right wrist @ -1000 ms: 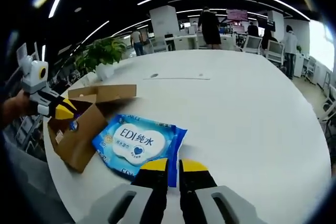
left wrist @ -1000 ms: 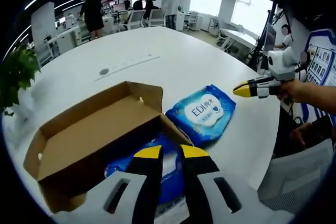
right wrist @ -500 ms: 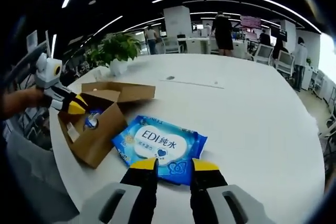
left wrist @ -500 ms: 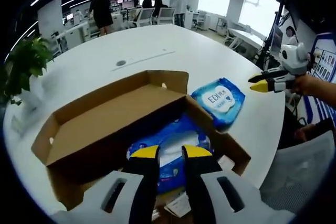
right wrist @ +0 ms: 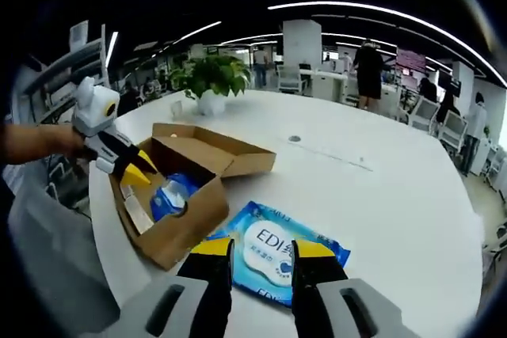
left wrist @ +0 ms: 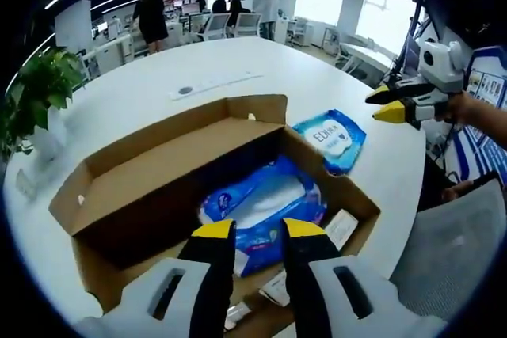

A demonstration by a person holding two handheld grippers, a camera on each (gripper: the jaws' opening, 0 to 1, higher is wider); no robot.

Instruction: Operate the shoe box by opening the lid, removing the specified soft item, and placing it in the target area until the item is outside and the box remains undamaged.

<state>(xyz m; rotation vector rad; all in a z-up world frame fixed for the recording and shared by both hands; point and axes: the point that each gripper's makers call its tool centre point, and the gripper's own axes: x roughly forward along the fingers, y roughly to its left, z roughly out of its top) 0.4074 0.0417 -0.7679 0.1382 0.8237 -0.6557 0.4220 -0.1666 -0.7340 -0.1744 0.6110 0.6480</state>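
1. Yellow-tipped, my left tongs stand slightly parted at lower centre of the left gripper view and hold nothing; over the last second they have drawn back above the open shoe box, so the whole interior now shows.
2. My right tongs, also slightly parted and empty, have lifted away from the wipes pack lying flat on the white surface at lower centre of the right gripper view. I judge that item is out and placed.
3. A second blue pack remains inside the box, mid-frame, beside loose paper slips.
4. The packs look soft, glossy plastic film; the box is matte brown corrugated card, its lid folded back, undamaged as far as I can see.
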